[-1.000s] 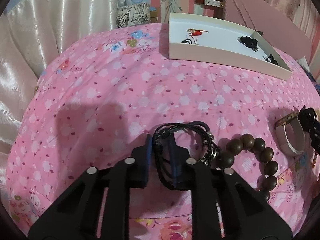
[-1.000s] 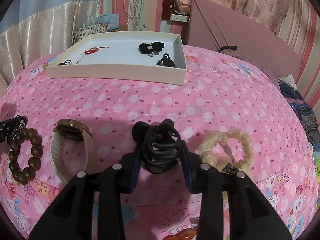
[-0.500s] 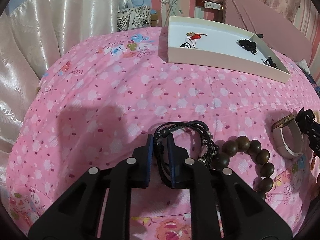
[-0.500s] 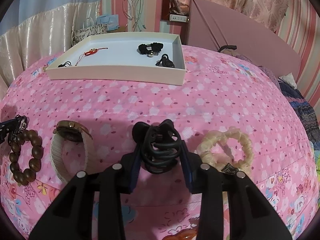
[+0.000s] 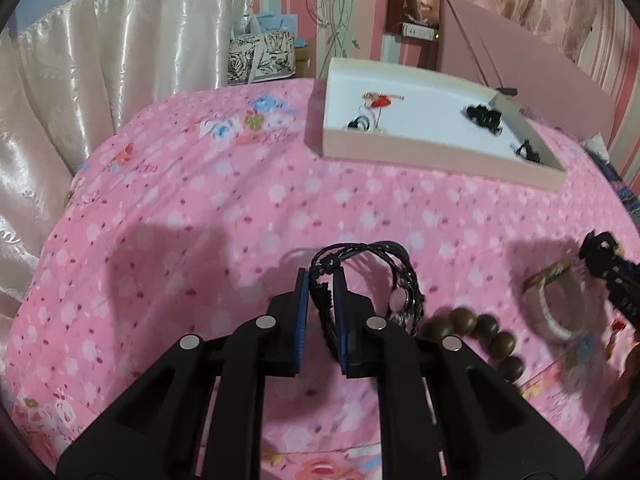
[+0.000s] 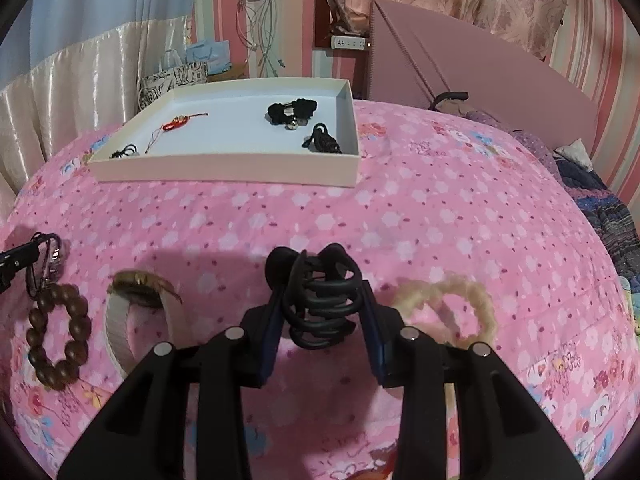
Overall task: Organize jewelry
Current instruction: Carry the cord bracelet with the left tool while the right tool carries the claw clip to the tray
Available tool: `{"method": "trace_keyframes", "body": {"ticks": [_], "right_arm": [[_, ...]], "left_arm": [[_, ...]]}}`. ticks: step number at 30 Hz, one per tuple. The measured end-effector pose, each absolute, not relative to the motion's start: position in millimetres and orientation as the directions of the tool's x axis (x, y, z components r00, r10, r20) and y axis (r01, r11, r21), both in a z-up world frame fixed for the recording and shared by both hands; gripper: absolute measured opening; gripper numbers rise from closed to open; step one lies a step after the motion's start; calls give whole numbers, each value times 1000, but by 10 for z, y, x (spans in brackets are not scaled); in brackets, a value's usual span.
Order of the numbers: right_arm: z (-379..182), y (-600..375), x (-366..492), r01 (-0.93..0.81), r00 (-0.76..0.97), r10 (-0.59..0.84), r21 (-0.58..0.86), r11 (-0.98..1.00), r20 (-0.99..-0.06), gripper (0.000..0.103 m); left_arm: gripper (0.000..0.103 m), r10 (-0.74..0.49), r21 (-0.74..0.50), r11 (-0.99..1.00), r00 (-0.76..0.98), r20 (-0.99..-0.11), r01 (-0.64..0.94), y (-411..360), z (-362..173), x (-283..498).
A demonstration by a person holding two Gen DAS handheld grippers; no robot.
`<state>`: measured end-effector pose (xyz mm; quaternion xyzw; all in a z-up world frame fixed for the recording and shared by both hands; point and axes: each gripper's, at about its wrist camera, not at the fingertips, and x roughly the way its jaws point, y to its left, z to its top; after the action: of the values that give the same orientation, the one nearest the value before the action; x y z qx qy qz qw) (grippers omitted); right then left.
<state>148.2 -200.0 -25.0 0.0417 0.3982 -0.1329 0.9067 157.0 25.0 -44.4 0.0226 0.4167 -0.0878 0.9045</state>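
Left gripper clamped on one black cord bracelet, lifted clear of the pink floral bedspread. Right gripper clamped on one black claw hair clip, also off the bedspread. Still lying near the bed's front edge: one brown wooden bead bracelet, one watch with a pale strap just beside it, one cream braided hair tie right of the clip. Toward the bed's far edge, one shallow white tray holding four pieces: a red-charm string and a small black cord at its left side, a black scrunchie and a small black knotted piece at its right side.
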Motion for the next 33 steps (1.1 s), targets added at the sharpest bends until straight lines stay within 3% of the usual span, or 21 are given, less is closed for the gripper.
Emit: {"method": "trace_keyframes", "body": {"ticks": [9,33], "right_arm": [[-77,-2030,1686,246,660,-178,-14,969,-730,37],[259,-2062,2450,218,692,-167,-17,976,-702,37]], "left_arm": [[8,-163,31,962,663,-730,270,-61,-330,1725],[7,-265,9,936,718,-643,353,-543,273,2416]]}}
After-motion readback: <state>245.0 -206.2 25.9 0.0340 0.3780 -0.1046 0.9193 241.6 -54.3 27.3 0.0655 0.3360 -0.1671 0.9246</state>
